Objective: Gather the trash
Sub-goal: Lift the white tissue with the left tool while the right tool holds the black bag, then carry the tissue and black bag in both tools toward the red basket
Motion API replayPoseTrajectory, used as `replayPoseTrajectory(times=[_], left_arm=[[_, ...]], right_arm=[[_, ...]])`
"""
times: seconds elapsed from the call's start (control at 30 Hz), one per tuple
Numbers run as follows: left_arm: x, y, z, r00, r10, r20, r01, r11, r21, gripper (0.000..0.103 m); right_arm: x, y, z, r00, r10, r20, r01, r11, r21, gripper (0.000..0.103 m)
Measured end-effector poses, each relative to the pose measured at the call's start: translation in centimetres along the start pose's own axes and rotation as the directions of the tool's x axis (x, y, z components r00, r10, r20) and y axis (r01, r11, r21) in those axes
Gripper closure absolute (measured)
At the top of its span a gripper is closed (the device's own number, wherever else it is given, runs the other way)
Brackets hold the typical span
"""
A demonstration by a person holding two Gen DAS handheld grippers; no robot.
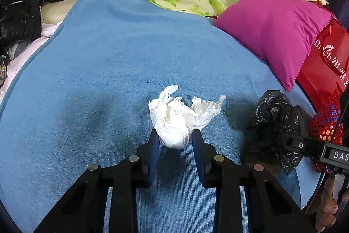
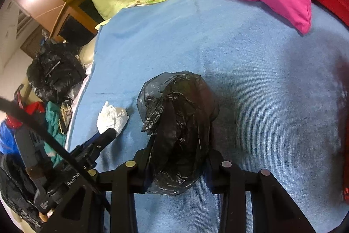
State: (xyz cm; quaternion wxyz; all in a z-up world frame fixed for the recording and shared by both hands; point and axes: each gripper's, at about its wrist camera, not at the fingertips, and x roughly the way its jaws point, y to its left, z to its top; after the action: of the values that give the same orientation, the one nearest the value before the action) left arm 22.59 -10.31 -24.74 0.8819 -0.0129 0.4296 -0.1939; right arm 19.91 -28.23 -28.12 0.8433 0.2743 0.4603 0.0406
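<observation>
Crumpled white tissue (image 1: pixel 174 117) is lying on the blue blanket (image 1: pixel 98 80), pinched between the left gripper's (image 1: pixel 176 137) fingers; right gripper (image 2: pixel 180 145) is clamping a black trash bag (image 2: pixel 178 123) just beside it.

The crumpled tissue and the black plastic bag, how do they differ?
The crumpled tissue is white, matte paper; the black plastic bag is dark, glossy film. The tissue is smaller than the bag. The tissue sits in the left gripper, the bag in the right gripper. Both are crumpled, over the blue blanket.
</observation>
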Motion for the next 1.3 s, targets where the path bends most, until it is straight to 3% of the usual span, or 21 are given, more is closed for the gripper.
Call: replayPoseTrajectory(times=[0.3,0.9,1.3], left_arm=[[-1.9,-0.6,-0.7,0.999,0.009,0.043,-0.010,1.000,0.023,0.071],[-8.4,-2.2,-3.4,0.987,0.094,0.132,-0.104,0.992,0.070,0.071],[-15.0,-3.5,-1.4,0.954,0.171,0.245,-0.196,0.977,0.081,0.071]], right_arm=[[-1.1,-0.2,0.4,0.998,0.005,0.058,-0.004,1.000,-0.013,0.065],[-4.0,1.0,0.3,0.985,0.048,0.166,-0.031,0.995,-0.098,0.065],[-6.3,2.0,-1.0,0.973,0.022,0.229,0.020,0.983,-0.181,0.065]])
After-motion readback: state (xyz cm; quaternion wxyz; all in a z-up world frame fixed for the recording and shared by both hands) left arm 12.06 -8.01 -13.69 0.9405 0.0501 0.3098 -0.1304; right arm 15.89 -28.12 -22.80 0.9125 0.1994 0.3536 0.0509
